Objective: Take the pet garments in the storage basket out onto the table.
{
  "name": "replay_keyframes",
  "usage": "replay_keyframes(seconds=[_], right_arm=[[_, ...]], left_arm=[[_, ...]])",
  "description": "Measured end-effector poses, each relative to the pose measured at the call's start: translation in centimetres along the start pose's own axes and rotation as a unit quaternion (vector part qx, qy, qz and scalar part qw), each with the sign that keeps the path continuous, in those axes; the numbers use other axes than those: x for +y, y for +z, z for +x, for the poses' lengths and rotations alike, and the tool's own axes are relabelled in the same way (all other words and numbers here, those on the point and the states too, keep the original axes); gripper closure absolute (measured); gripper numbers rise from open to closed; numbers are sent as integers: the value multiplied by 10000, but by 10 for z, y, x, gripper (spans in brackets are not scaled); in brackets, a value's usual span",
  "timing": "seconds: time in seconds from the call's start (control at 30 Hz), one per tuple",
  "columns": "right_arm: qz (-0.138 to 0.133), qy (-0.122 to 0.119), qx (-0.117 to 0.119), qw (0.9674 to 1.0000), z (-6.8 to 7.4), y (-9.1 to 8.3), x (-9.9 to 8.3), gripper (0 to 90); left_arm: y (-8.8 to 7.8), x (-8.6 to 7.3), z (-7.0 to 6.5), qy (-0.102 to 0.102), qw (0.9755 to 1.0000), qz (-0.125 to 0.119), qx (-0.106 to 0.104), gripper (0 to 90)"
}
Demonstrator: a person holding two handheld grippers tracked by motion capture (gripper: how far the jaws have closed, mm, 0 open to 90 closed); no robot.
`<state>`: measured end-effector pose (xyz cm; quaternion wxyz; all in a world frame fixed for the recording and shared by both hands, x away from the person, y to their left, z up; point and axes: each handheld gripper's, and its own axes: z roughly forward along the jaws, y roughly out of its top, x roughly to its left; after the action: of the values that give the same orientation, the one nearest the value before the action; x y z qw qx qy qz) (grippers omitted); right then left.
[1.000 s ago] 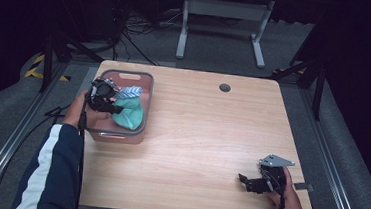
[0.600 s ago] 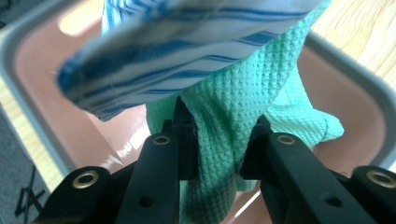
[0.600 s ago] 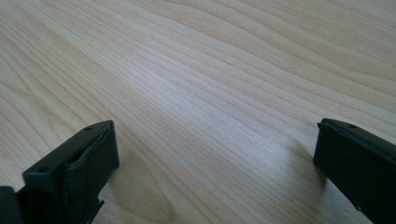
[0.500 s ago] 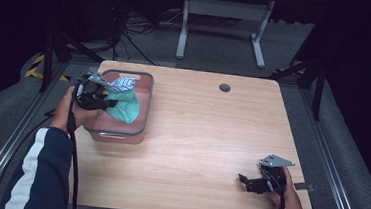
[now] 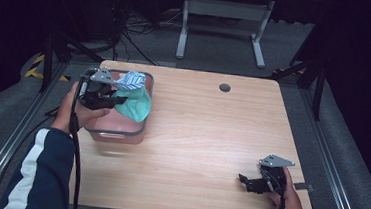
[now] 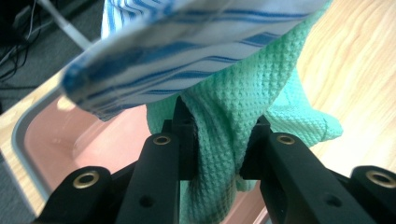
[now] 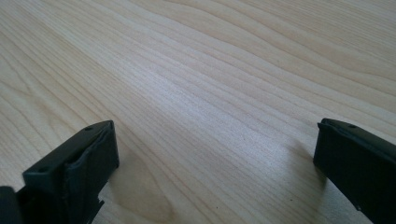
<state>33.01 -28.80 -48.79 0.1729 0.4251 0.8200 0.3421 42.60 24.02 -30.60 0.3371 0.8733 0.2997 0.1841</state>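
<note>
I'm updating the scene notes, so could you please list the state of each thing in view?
Left gripper: shut on the green cloth, lifted above the bin.
Striped cloth: draped over the green one.
Pink bin: upright on the table.
Right gripper: open, empty.

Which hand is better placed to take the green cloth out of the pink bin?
The left. Its tongs are shut on the green cloth above the pink bin. The right tongs rest open, far across the table.
</note>
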Motion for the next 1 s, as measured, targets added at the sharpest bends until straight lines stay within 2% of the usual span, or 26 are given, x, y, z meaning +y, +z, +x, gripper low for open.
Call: replay_keyframes(seconds=[0.3,0.37,0.53,0.83,1.0], right_arm=[[2,-7,-4,10000,0,0,0,2],[0,-4,-1,10000,0,0,0,3],[-5,9,4,10000,0,0,0,2],[-4,12,6,10000,0,-1,0,2],[-4,11,8,10000,0,-1,0,2]], left_arm=[[3,21,-22,306,9993,-143,-188,739],[4,26,-27,424,9987,-149,-224,739],[9,37,-39,573,9976,-191,-348,739],[29,52,-61,811,9949,-132,-582,738],[45,59,-75,956,9924,-38,-772,738]])
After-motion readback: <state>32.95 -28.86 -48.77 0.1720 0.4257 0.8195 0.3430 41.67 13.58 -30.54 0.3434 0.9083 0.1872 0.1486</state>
